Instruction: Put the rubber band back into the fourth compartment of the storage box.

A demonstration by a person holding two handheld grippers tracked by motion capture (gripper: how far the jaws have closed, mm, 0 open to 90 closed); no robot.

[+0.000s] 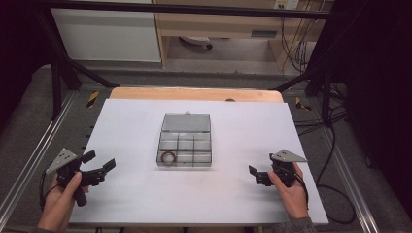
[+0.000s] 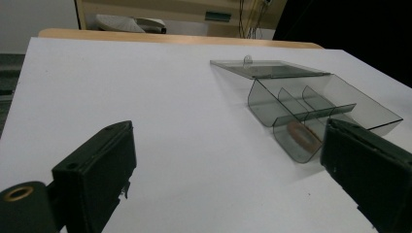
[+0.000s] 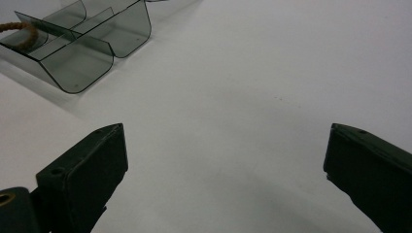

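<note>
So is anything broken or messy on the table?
Nothing looks broken or spilled. The clear box sits square on the white table, its lid open, with a brown ring resting neatly in one near compartment. Both grippers, left and right, are open and away from it.

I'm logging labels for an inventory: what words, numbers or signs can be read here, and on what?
None can be read.
The clear divided box and the brown ring in it carry no print.
A grey plate on the far desk is too small and blurred to read.
</note>
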